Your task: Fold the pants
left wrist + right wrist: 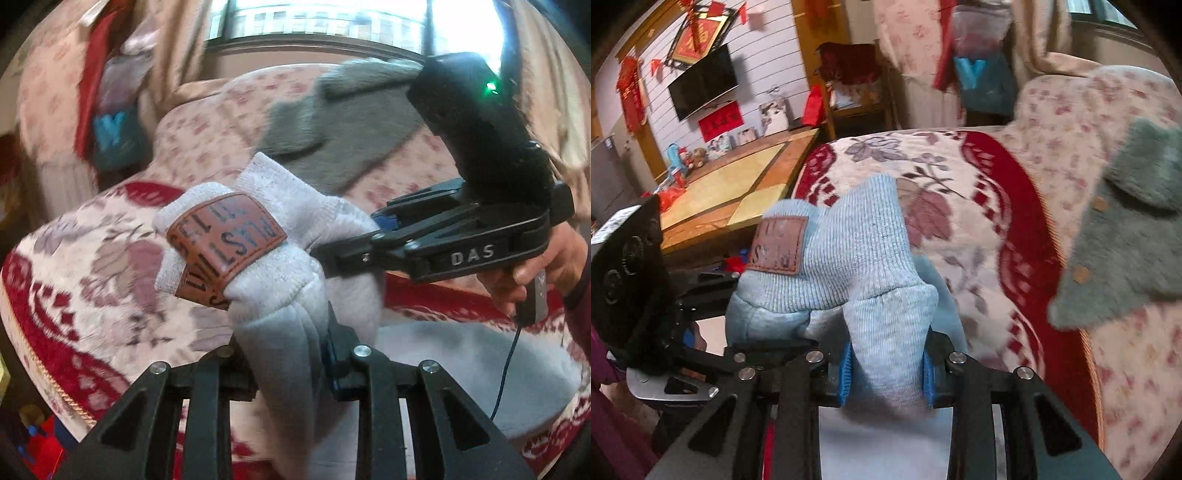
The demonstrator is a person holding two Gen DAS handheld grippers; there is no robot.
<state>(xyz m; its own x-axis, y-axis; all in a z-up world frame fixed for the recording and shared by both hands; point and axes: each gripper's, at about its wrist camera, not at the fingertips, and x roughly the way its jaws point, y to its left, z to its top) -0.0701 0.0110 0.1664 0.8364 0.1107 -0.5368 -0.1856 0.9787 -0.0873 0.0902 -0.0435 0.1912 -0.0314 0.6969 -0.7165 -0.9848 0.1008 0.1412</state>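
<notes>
From the left wrist, the left tongs (291,354) were clamped on a bunched fold of the pale grey knitted pants (280,266), the ribbed waistband with its brown leather patch (225,251) standing up just past the fingers. The pants hung lifted above the red-and-cream flowered blanket (92,280) on the bed. From the right, the black right tongs (347,240) bit into the same waistband, a hand (546,269) wrapped round the handle. Farther off a grey fuzzy garment (332,125) lay on the pink flowered cover.

From the right wrist, the right tongs (886,373) were closed on a ridge of the pants (849,273) between blue pads (844,373); the patch (779,245) sat to the left. The grey fuzzy garment (1126,236) lay at the right, and a wooden desk (738,184) stood far left.
</notes>
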